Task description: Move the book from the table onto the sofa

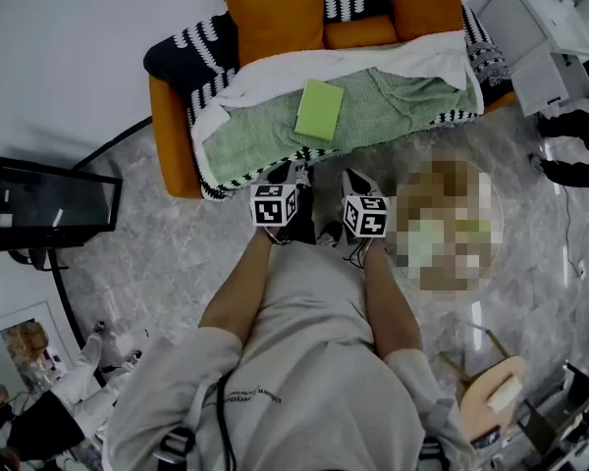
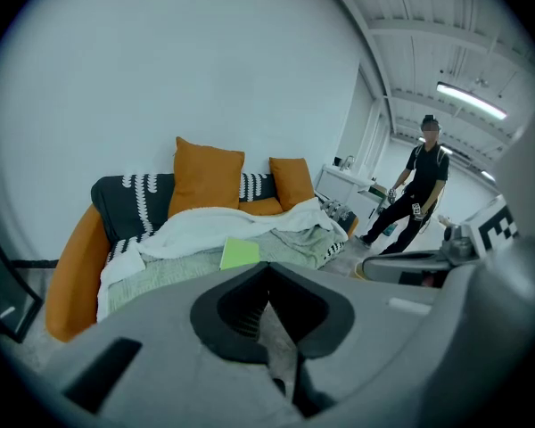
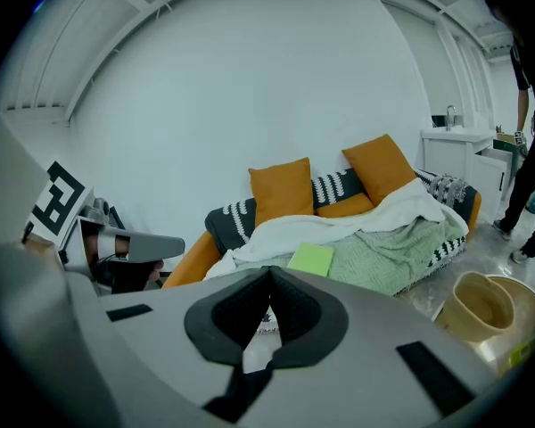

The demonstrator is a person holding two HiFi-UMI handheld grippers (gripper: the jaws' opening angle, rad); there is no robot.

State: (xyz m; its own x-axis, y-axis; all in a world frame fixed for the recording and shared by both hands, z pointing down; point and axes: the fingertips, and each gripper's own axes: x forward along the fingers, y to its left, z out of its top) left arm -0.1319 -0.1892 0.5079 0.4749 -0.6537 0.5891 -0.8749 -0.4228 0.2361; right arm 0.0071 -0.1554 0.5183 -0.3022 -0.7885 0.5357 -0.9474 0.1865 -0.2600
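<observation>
Left gripper [image 2: 269,268] and right gripper [image 3: 271,273] are both closed and empty, with the book [image 1: 319,109] at their twelve o'clock on the sofa [image 1: 172,140], where its rumpled blanket [image 1: 398,106] might let a stray nudge slide it floorward.

A plain white wall [image 1: 69,47] fills the top of the head view, above a grey marbled floor [image 1: 177,263]. At upper centre an orange sofa [image 1: 169,135] stands against the wall, with orange cushions [image 1: 275,13] and a green blanket [image 1: 402,106]. A dark screen [image 1: 49,204] sits at the left edge and a white cabinet [image 1: 530,37] at upper right. In the left gripper view a ceiling strip light [image 2: 468,101] glows at upper right.
</observation>
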